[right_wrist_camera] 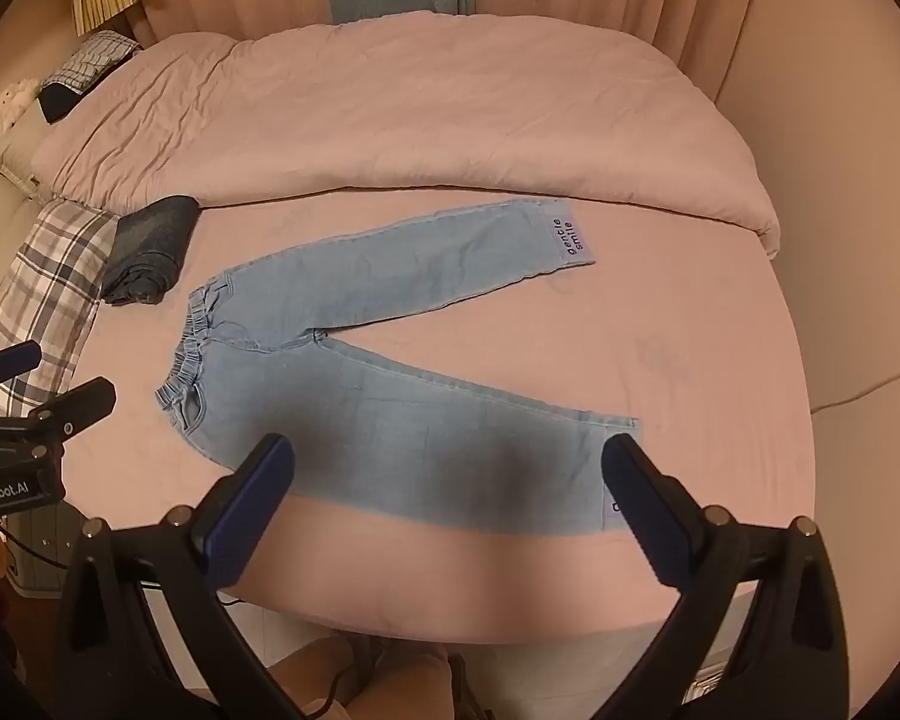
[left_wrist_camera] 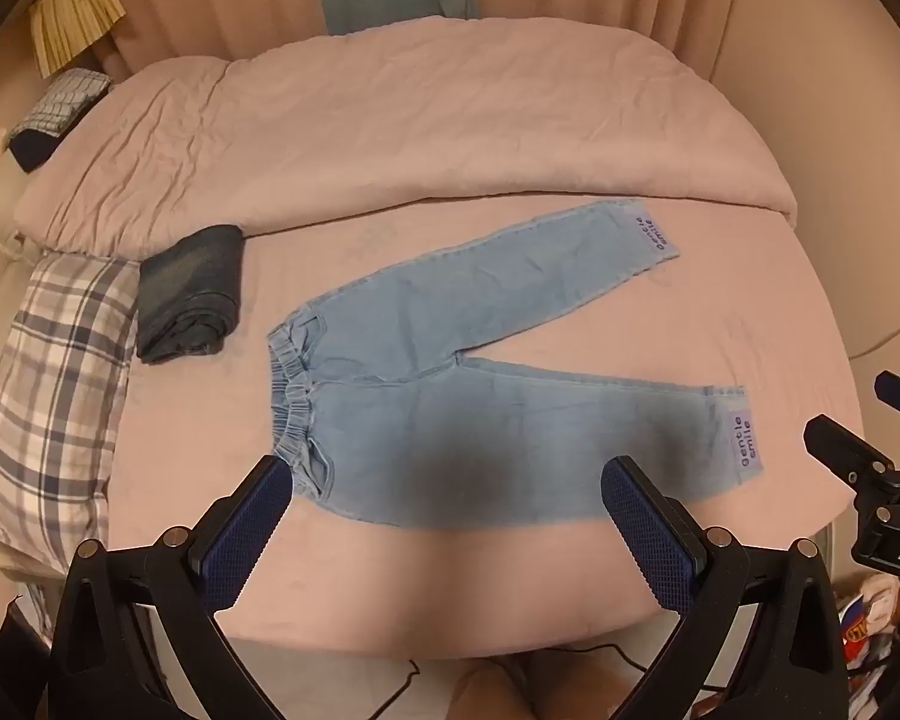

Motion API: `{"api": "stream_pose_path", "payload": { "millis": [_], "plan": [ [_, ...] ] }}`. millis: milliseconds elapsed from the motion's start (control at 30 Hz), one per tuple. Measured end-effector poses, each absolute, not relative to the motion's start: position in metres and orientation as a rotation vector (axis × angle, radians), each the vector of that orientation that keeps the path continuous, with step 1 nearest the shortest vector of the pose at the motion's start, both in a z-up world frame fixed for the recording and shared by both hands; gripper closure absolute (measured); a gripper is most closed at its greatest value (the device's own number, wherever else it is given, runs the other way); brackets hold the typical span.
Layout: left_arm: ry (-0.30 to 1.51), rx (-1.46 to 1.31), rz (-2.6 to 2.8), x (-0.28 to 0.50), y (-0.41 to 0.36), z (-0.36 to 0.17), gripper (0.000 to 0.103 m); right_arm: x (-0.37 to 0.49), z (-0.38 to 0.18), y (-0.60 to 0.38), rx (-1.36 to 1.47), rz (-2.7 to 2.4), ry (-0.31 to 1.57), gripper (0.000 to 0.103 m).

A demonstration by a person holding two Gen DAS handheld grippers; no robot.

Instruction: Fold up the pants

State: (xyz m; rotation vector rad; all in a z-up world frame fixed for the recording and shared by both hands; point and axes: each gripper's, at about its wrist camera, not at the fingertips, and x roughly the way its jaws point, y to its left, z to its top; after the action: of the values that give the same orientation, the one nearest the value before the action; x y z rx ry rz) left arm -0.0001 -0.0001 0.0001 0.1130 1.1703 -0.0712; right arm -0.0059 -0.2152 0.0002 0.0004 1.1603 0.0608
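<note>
Light blue pants (left_wrist_camera: 450, 372) lie flat on the pink bed sheet (left_wrist_camera: 390, 570), waistband to the left, both legs spread to the right in a V. Each cuff carries a purple "gentle smile" label (left_wrist_camera: 747, 441). The pants also show in the right wrist view (right_wrist_camera: 360, 372). My left gripper (left_wrist_camera: 450, 480) is open and empty, held above the near leg, close to the waistband. My right gripper (right_wrist_camera: 450, 468) is open and empty above the near leg, its right finger (right_wrist_camera: 648, 510) over the near cuff. The right gripper also shows at the right edge of the left wrist view (left_wrist_camera: 858, 444).
A folded dark denim garment (left_wrist_camera: 192, 291) lies left of the waistband. A plaid pillow (left_wrist_camera: 48, 396) sits at the left. A bunched pink duvet (left_wrist_camera: 390, 132) covers the far half of the bed. Curtains hang behind. The bed's near edge runs just below the grippers.
</note>
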Motion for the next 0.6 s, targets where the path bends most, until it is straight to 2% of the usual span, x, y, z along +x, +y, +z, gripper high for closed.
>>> {"api": "stream_pose_path", "payload": {
  "millis": [600],
  "plan": [
    [1.168, 0.092, -0.077, -0.0019, 0.0065, 0.0058, 0.0, -0.0106, 0.0026, -0.2135, -0.013, 0.061, 1.152, 0.0]
  ]
}}
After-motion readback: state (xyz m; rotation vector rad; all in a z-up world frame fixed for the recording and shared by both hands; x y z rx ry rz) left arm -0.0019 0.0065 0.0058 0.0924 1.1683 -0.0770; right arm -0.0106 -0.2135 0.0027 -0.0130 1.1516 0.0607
